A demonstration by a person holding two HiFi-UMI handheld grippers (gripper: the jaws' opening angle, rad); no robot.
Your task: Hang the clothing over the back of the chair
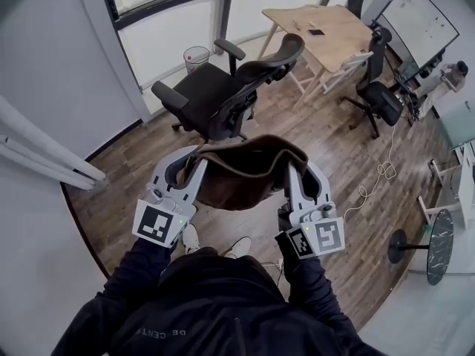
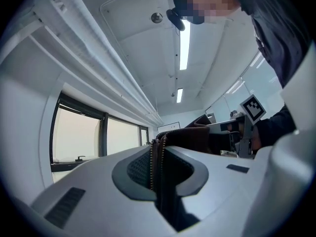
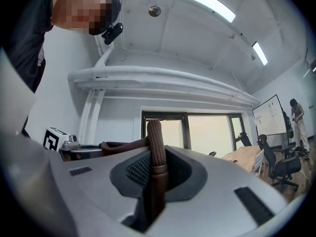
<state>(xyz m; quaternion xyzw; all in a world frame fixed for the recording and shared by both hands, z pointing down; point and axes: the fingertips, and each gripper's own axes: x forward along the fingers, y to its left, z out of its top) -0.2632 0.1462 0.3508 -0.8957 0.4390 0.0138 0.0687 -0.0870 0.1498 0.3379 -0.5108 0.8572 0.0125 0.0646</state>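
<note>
Clothing (image 1: pixel 245 173): brown garment, held stretched between both grippers in front of the person, above the wood floor (image 1: pixel 334 147). It is not yet on the chair (image 1: pixel 215 95), which stands well apart, ahead.

L side: the left gripper (image 1: pixel 191 163) is clamped narrow on the garment's zip edge (image 2: pixel 153 167). In the left gripper view the pads pinch only a thin strip of fabric w/ the teeth. Risk: thin bite + smooth zip tape, so the edge may slide out if the garment is tugged or snags. That corner then drops.

Centre: fabric sags in a pouch between the two grips. Risk: w/ a low approach the pouch may catch the near armrest (image 1: pixel 167 93) or land on the seat instead of clearing the chair back (image 1: pixel 274 58). The chair appears to stand on a wheeled base. A push from the fabric could roll or swivel it, leaving the drape lopsided.

R side: the right gripper (image 1: pixel 298 175) is closed on a ribbed hem or cuff (image 3: pixel 155 142). This is a thicker bite, prob. more secure. Risk: uneven release, e.g. one side let go late, drags the garment off the back. A white cable (image 1: pixel 378 173) lies on the floor to the right: trip/snag hazard if the person steps that way.
</note>
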